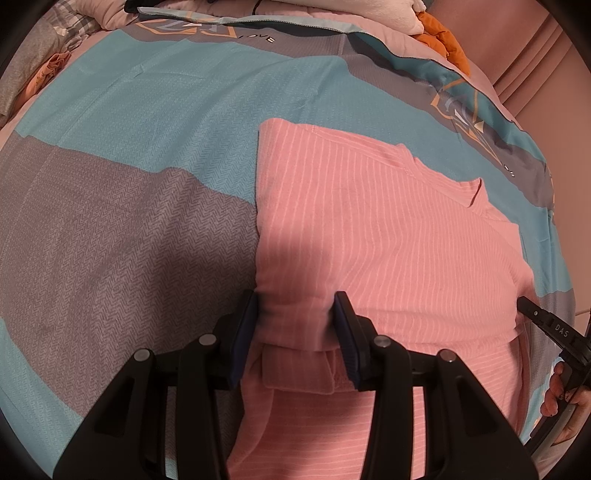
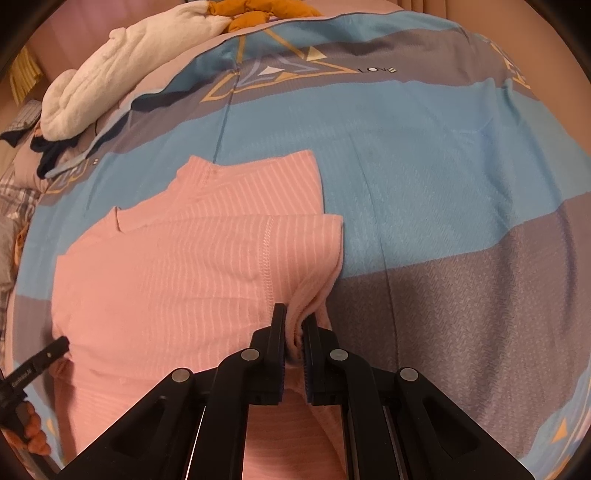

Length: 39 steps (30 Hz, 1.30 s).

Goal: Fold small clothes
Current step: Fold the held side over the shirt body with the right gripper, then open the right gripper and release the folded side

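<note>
A pink striped shirt (image 1: 369,229), partly folded, lies on a bedspread (image 1: 147,147) banded blue and grey. The left gripper (image 1: 295,325) straddles a thick folded bundle at the shirt's near left edge, pads on either side of it. The right gripper (image 2: 294,328) is clenched on the bunched near right edge. White towels (image 2: 122,70) and orange cloth (image 2: 251,14) sit at the bedspread's far edge. Printed there: "LOVE". Open bedspread surrounds the shirt.

A folded garment (image 1: 388,236) is lying on a bedspread (image 1: 129,184), piled laundry (image 2: 122,74) sitting behind it, grippers flanking its near corners.
</note>
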Available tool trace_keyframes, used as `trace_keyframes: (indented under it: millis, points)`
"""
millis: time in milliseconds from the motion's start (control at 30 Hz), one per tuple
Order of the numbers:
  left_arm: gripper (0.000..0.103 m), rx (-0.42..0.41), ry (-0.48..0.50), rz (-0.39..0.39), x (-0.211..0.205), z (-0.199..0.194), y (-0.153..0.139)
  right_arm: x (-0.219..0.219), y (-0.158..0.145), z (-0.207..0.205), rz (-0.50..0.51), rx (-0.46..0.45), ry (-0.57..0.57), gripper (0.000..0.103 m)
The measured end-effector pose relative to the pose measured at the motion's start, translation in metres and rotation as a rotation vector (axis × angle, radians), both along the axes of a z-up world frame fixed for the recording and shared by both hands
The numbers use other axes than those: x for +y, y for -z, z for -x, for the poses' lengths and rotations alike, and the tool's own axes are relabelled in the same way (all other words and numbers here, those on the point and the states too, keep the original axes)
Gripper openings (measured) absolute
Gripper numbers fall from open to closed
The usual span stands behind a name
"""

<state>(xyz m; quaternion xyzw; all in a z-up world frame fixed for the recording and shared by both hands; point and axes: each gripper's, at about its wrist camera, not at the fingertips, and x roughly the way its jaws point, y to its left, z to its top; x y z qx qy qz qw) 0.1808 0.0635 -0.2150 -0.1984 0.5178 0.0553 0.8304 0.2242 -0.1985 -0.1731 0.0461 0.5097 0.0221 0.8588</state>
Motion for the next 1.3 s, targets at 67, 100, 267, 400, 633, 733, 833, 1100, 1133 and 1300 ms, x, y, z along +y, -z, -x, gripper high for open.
trace_keyframes:
  millis: [67, 100, 267, 400, 633, 733, 833, 1100, 1133, 1300]
  points:
    - [0.044, 0.001, 0.000, 0.000, 0.000, 0.000, 0.000, 0.000, 0.001, -0.001, 0.003, -0.001, 0.000, 0.007]
    - [0.044, 0.001, 0.001, -0.001, 0.000, 0.000, 0.000, -0.001, 0.002, 0.000, 0.005, -0.002, 0.000, 0.007]
    - [0.045, 0.002, -0.002, 0.004, 0.001, 0.000, 0.001, 0.000, 0.003, -0.001, 0.001, -0.004, 0.004, 0.007]
    - [0.045, 0.002, -0.004, 0.009, 0.002, 0.000, 0.001, -0.002, 0.001, 0.002, 0.014, -0.007, 0.015, 0.007]
    - [0.045, 0.001, -0.007, 0.005, 0.002, 0.001, 0.001, -0.012, 0.001, 0.005, -0.002, -0.004, 0.020, 0.007]
    - [0.045, 0.002, -0.007, 0.006, 0.002, 0.000, 0.001, -0.013, 0.001, 0.007, -0.003, -0.004, 0.029, 0.007]
    - [0.045, 0.002, -0.007, 0.010, 0.002, 0.000, 0.001, -0.013, 0.000, 0.009, -0.001, -0.006, 0.032, 0.007]
    - [0.045, 0.002, -0.008, 0.010, 0.003, 0.001, 0.001, -0.016, 0.002, 0.011, -0.009, -0.006, 0.041, 0.007]
    - [0.045, 0.003, -0.008, 0.010, 0.002, 0.001, 0.001, -0.017, 0.001, 0.012, -0.006, -0.007, 0.043, 0.007]
    - [0.045, 0.000, -0.007, 0.003, 0.003, 0.001, 0.000, -0.021, 0.001, 0.014, 0.004, -0.009, 0.051, 0.007]
